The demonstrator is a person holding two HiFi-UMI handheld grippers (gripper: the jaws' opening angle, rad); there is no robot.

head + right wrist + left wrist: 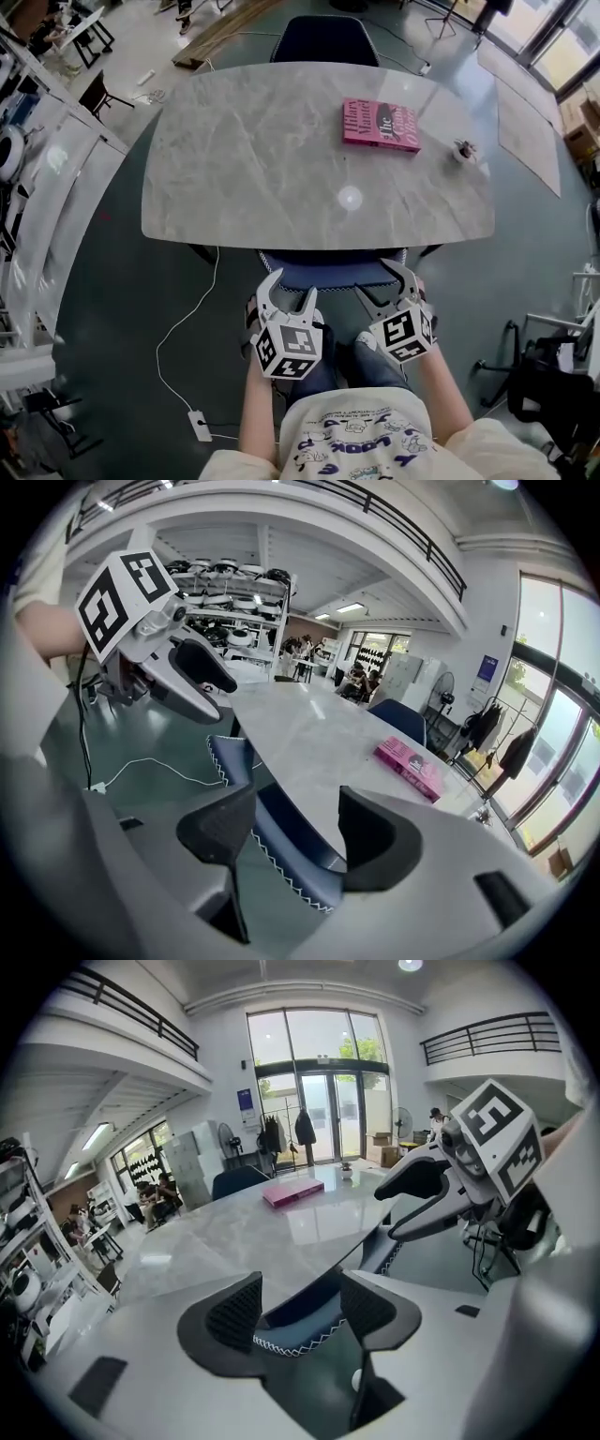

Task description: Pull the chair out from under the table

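A blue chair [330,273] with white zigzag stitching on its back is tucked under the near edge of the grey marble table [253,159]. My left gripper [292,291] is open at the left part of the backrest top. My right gripper [379,281] is open at the right part. In the left gripper view the chair back [298,1327] lies between the spread jaws of my left gripper [300,1309]. In the right gripper view the backrest [281,850] runs between the jaws of my right gripper [292,836]. I cannot tell whether the pads touch it.
A pink book [380,125] and a small object [463,150] lie on the table's far right. Another dark chair [323,39] stands at the far side. A white cable [187,328] runs across the floor to a power strip [200,427] at my left. My legs are just behind the chair.
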